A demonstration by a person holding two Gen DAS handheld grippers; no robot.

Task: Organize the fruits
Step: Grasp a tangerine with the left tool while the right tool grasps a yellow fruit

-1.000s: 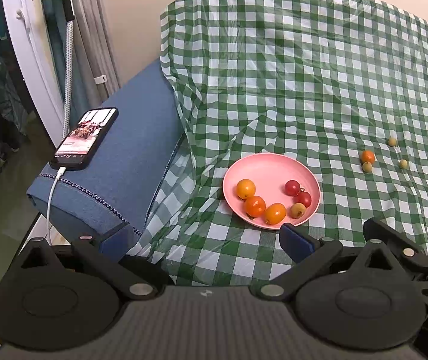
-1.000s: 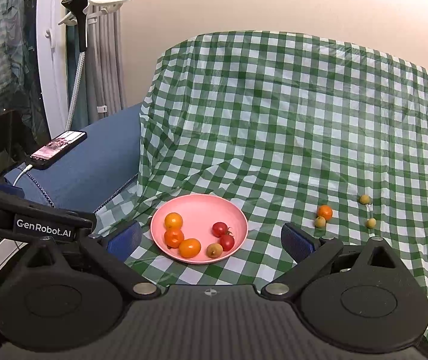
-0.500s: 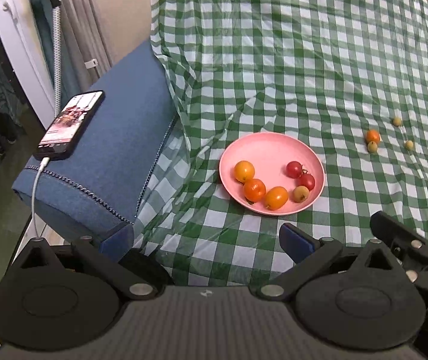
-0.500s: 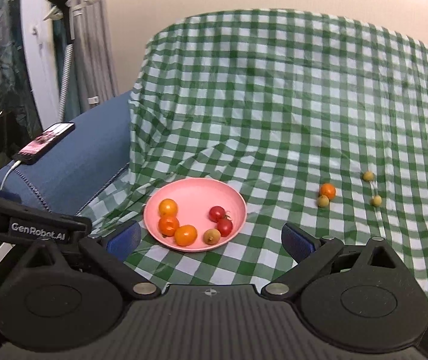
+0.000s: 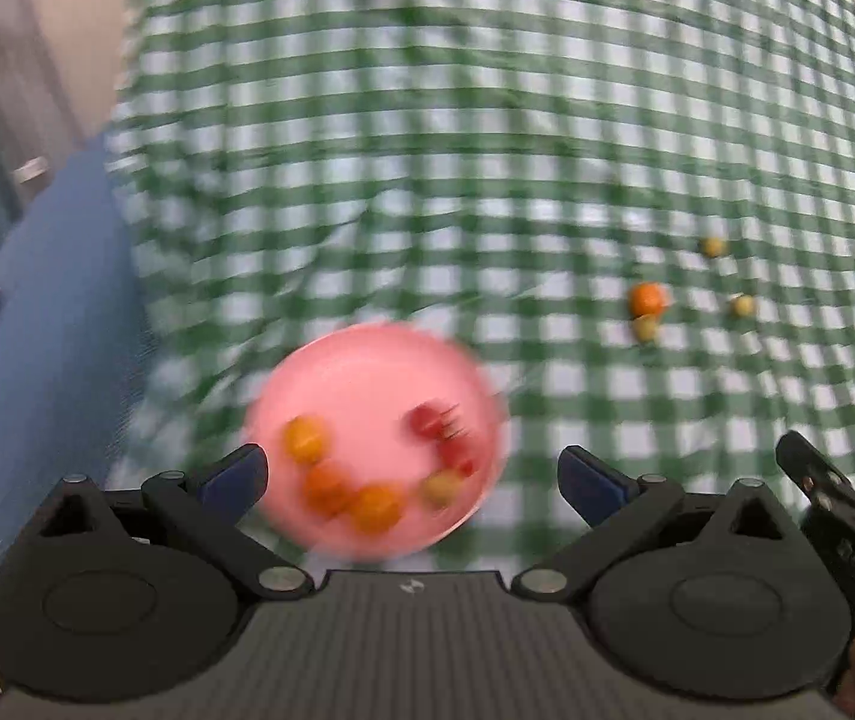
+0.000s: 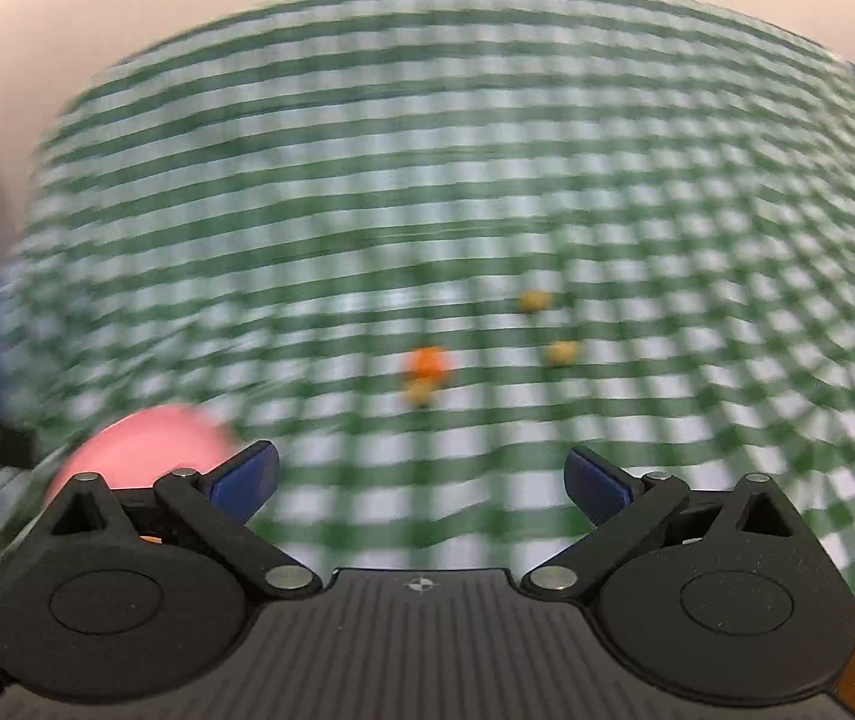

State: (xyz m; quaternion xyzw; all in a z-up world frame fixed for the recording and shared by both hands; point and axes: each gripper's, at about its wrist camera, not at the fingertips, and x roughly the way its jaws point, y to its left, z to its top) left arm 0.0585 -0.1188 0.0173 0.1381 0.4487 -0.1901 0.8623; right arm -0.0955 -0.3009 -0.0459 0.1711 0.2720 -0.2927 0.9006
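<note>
Gingham cloth (image 5: 487,120), green and white, drapes the surface ahead of both grippers. Pink plate (image 5: 367,372) with six blurred fruits lies just ahead of the left gripper (image 5: 412,474), jaws wide, empty. Right gripper (image 6: 421,477) likewise gapes; an orange fruit (image 6: 427,362) and three yellowish ones lie loose beyond its fingertips.
</note>
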